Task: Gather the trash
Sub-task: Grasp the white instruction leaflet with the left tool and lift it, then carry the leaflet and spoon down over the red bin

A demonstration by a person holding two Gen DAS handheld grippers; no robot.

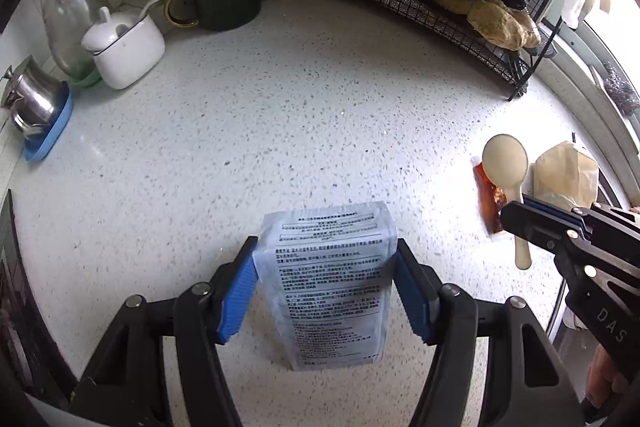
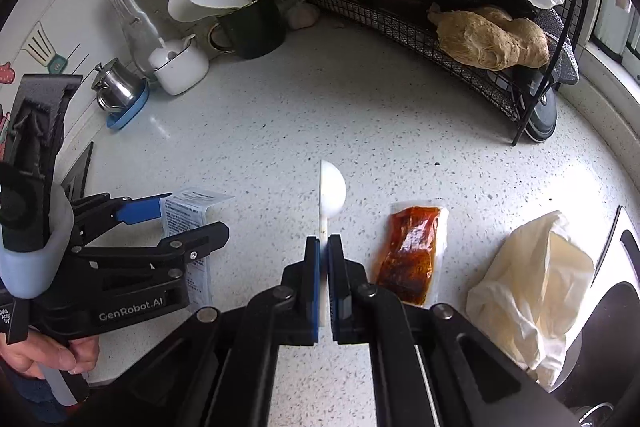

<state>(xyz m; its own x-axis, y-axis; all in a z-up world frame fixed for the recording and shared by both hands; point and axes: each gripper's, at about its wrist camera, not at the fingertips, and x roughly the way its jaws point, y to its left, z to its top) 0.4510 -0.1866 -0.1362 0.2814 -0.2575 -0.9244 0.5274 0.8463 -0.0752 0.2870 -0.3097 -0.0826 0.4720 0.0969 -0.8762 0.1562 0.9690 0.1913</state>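
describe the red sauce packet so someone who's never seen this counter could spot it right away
Start at the speckled white countertop and look to the near right. The sauce packet lies flat there between the white plastic spoon held in the right gripper and a crumpled cream bag. It alone is clear plastic filled with red-brown sauce.

"GenRobot.AI" in white on left gripper [image 2: 176, 227] body, 8 o'clock in right wrist view. "DAS" on right gripper [image 1: 516, 223] body, 4 o'clock in left view. Sachet [image 1: 328, 279] print unreadable.

Daylight from the right glares off the countertop [image 1: 320, 115]; fisheye edges bend, perhaps slightly blurred.
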